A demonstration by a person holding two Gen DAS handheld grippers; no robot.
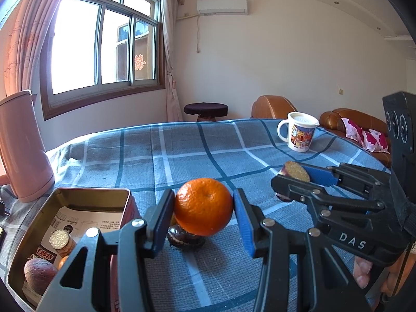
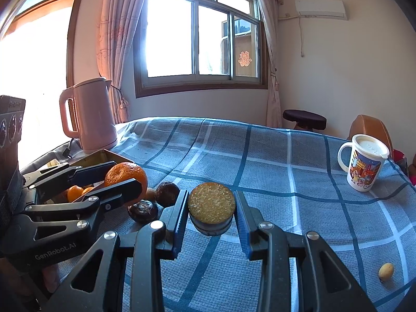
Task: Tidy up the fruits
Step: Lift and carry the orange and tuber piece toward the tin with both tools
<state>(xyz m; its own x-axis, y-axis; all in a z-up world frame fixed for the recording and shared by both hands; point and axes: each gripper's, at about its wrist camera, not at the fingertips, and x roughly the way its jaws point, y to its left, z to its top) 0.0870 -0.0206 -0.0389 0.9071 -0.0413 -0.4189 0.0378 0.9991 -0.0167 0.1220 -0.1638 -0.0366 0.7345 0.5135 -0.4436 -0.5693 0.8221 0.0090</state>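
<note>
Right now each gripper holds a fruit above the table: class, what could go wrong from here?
1. The orange is round and pinched only at its sides by the left gripper; it might slip and roll across the checked cloth.
2. The tin already holds fruit, so a dropped piece may bounce out.
3. The right gripper, holding the cut cane piece, is close by; the two could collide.

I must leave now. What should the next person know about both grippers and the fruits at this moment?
Left gripper: shut on the orange, lifted beside the tin box.
Right gripper: shut on the cut fruit piece, above the tablecloth.
Done: several fruits already lie in the tin box.
Left: put both held fruits in; then the two dark fruits on the cloth and the small yellow fruit near the right edge.
</note>
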